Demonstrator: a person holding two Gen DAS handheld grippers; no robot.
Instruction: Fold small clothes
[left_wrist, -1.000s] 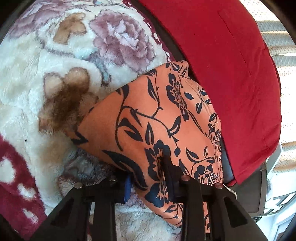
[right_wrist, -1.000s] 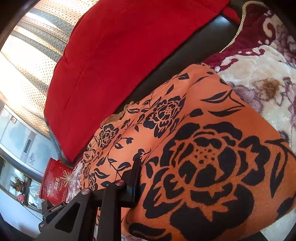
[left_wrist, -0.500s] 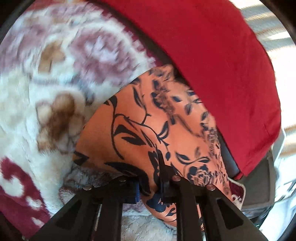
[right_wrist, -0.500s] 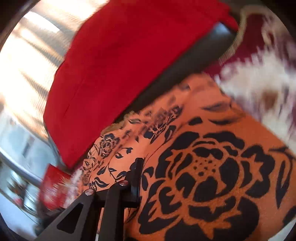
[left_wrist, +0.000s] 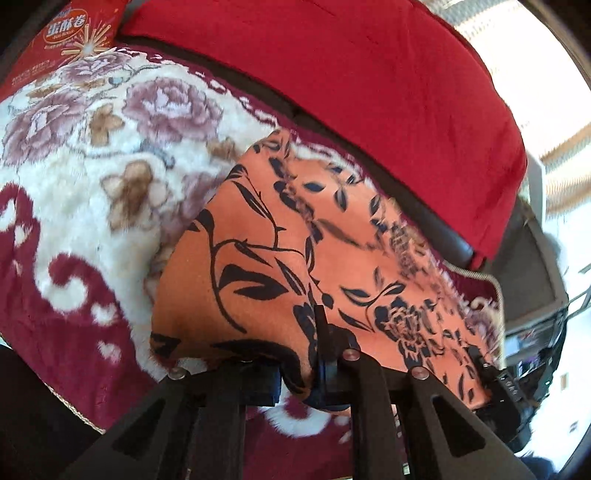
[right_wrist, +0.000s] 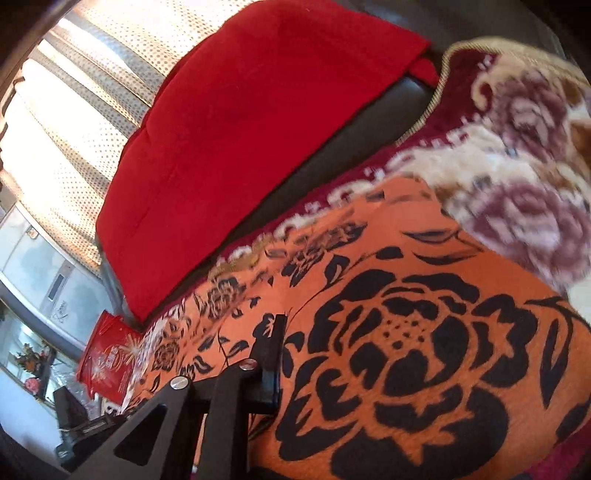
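An orange cloth (left_wrist: 258, 266) is showing black flowers and leaves, lying on a cream-and-maroon rose-patterned blanket (left_wrist: 74, 177) beside a plain red cushion (left_wrist: 369, 81).

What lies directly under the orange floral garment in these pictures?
The orange floral garment lies on a plush flowered blanket, which shows around its edges. The blanket beneath it is covered, so anything else under there cannot be seen.
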